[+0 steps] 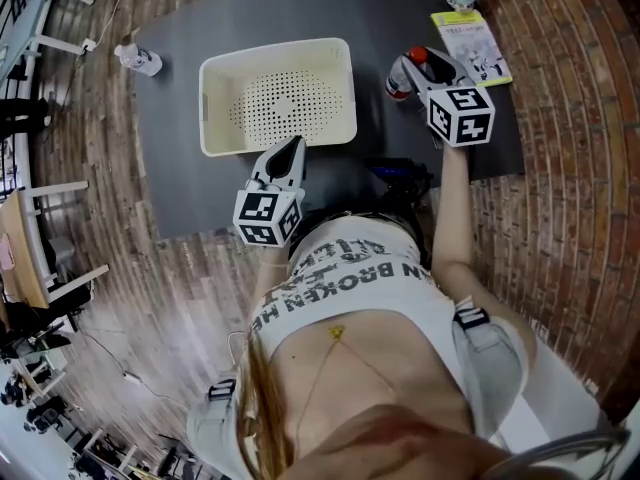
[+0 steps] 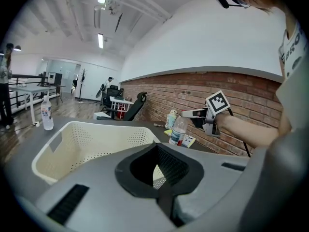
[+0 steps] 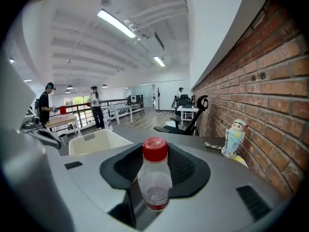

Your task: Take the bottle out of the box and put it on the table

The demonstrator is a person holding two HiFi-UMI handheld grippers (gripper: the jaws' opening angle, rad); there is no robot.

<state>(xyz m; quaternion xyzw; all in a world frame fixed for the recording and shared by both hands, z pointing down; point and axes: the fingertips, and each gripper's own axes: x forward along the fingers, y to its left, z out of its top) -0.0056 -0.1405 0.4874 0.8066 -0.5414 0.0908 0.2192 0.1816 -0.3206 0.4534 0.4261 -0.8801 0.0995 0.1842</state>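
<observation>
right hand-held gripper point(image 3: 154, 164): we see the jaws set fairly wide and clamped on the clear bottle point(image 1: 399, 80) with the red cap, gripping its body.
bottle: upright and out of the box point(image 1: 207, 98), low over the dark tabletop point(image 1: 180, 168), just right of the box; we cannot tell whether its base touches down.
left hand-held gripper point(image 2: 157, 170): jaws a little apart with nothing between them, hanging at the near rim of the box.
box: white, perforated, nothing inside that we can see.
done, as we judge it: the lift out of the box.
left to do: rest the bottle on the tabletop and let the jaws go.
further out: a second bottle point(image 1: 138, 58) stands at the far left of the tabletop, well apart; a leaflet point(image 1: 472, 46) lies at the far right.
</observation>
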